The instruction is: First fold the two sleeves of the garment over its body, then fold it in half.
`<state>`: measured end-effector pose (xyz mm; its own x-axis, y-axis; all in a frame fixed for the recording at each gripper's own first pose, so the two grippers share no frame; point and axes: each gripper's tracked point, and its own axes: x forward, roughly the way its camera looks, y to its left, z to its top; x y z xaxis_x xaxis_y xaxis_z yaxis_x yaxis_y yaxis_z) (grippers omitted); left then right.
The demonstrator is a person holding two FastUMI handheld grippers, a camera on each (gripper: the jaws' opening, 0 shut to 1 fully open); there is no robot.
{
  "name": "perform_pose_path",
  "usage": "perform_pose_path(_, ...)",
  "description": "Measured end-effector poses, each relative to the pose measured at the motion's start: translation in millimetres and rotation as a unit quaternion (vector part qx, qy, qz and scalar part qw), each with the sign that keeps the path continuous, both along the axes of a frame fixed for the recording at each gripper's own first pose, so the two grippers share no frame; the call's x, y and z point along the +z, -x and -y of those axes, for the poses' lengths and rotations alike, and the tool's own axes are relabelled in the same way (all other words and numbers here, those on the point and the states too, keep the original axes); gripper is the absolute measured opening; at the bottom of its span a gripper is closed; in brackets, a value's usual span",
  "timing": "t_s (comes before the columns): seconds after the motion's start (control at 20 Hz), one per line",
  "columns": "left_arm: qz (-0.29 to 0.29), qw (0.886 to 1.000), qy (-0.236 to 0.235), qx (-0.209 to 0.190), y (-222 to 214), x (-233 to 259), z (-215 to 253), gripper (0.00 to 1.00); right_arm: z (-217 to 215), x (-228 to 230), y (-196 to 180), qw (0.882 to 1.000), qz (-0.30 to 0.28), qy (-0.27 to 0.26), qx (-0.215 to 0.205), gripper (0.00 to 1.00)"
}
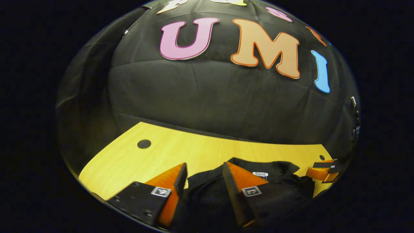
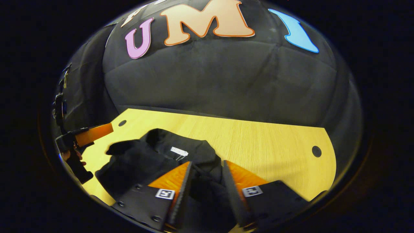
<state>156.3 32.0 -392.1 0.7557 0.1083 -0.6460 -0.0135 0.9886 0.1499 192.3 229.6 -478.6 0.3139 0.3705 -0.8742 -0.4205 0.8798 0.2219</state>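
A black garment (image 1: 275,169) with a white neck label (image 1: 260,174) lies bunched on the yellow wooden table (image 1: 200,149). In the left gripper view, my left gripper (image 1: 204,168) has its jaws drawn close with black fabric rising between them. In the right gripper view, the garment (image 2: 142,155) spreads to the left, its label (image 2: 179,151) facing up, and my right gripper (image 2: 207,166) pinches a fold of it near the collar. The right gripper (image 1: 323,171) shows at the far right of the left gripper view. The left gripper (image 2: 87,134) shows at the far left of the right gripper view.
The table (image 2: 258,142) ends at the black cloth wall behind it. Round holes sit in the tabletop near the corners (image 1: 144,144) (image 2: 316,151). A hand (image 2: 69,155) holds the left gripper at the table's edge. Bare wood stretches beyond the garment.
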Motion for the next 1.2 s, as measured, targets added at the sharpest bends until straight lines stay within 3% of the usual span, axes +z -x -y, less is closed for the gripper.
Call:
perform_pose_path(0.05,0.011,1.0,-0.01,-0.003,-2.9,8.9,-2.6,0.85,4.1,8.7,-5.1,1.0,0.008,0.0,-0.004,0.71)
perform_pose_path(0.1,0.021,1.0,-0.011,-0.009,-3.6,18.9,-0.4,0.95,8.6,15.2,-9.2,1.0,0.025,0.0,-0.007,0.86)
perform_pose_path(0.15,0.032,0.999,-0.01,-0.01,-4.7,30.2,0.9,0.96,10.9,27.1,-14.2,0.999,0.042,-0.002,-0.009,1.0)
perform_pose_path(0.4,0.125,0.992,0.007,-0.018,8.0,135.0,8.8,0.96,26.4,137.9,-13.2,0.987,0.15,-0.035,-0.04,1.0)
perform_pose_path(0.6,0.224,0.973,-0.003,-0.053,46.2,247.0,11.5,0.92,38.0,250.4,27.6,0.965,0.243,-0.074,-0.069,0.97)
perform_pose_path(0.8,0.244,0.966,-0.003,-0.082,113.8,309.5,10.7,0.92,36.0,334.2,86.9,0.941,0.318,-0.097,-0.07,0.97)
perform_pose_path(0.9,0.245,0.966,-0.009,-0.082,147.2,320.3,3.4,0.92,33.2,353.9,129.7,0.937,0.326,-0.107,-0.072,0.98)
perform_pose_path(1.2,0.181,0.981,0.013,-0.065,238.0,301.8,-26.6,0.92,29.9,354.7,225.4,0.944,0.28,-0.136,-0.11,0.99)
